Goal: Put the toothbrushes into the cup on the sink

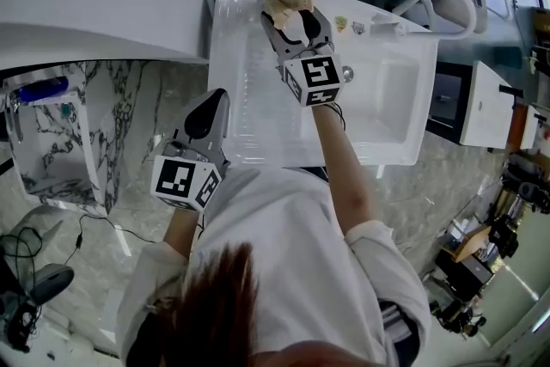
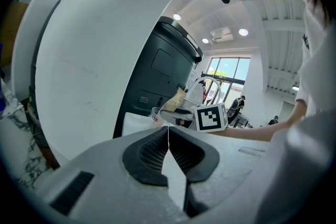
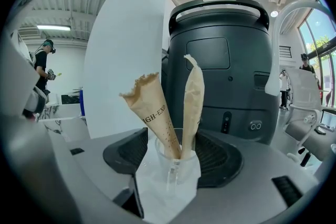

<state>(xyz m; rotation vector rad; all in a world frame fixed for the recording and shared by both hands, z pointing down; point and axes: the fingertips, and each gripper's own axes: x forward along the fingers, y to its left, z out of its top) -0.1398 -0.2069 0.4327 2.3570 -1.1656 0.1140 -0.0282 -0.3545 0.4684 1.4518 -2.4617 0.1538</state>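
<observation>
Cup [image 3: 176, 165]: clear, with a handle, upright on the back-left corner of the sink [image 1: 249, 112], just in front of a dark grey unit [image 3: 220, 60].

Toothbrushes [image 3: 157, 113]: we count two, both in brown paper sleeves. They stand ends-down in the cup and lean apart in a V. Going by how they lie, we'd say the task is basically done.

Right gripper [image 1: 299, 23]: reached out over the sink to the cup. Jaws are wide apart with a pad on each side of the cup. We see no squeeze on the glass or the sleeves, so we read it as holding nothing. That fits a release pose, where the open jaws leave room to back straight out without tipping the cup. We can't tell for sure whether a pad touches the glass.

Left gripper [image 2: 168, 136]: jaws fully together, nothing between them. It's parked low near the body at the sink's front-left edge, next to the marble counter [image 1: 129, 142]. It's well away from the cup, so it's out of the right arm's way.

Risk: the sleeves stick up well above the rim, so a sideways pull-out could snag one.
</observation>
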